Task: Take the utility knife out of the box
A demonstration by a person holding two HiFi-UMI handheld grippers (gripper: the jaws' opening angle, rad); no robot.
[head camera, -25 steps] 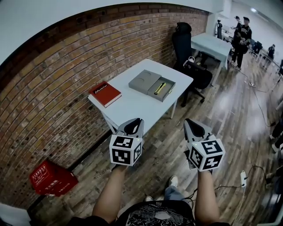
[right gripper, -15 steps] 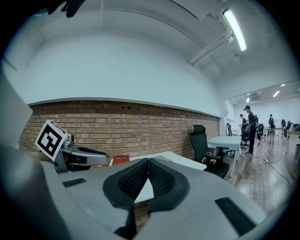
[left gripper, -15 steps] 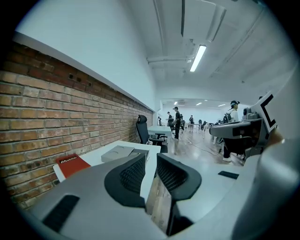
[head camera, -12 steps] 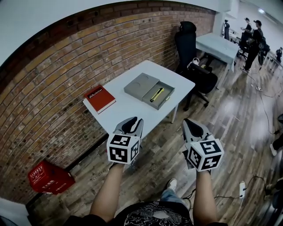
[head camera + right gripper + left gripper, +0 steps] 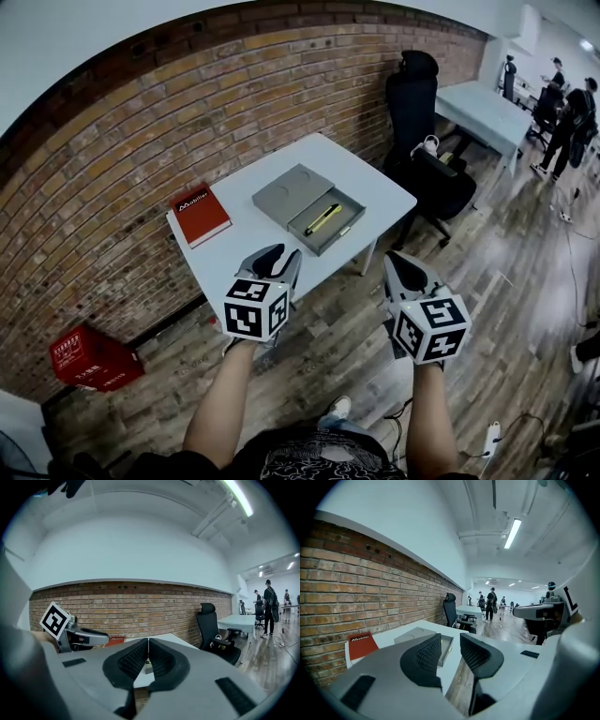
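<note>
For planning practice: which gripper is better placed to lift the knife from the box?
Probably left: the left gripper is nearer the knife, fingers opening, empty; the right gripper hangs further off, shut.

The table stands against the brick wall. On it, the book lies at the left and the box more to the right. The lid lies just beside the box, on its far side. The utility knife lies in the box. A chair stands right of the table, with another table farther right. A crate sits on the floor at the near left.
</note>
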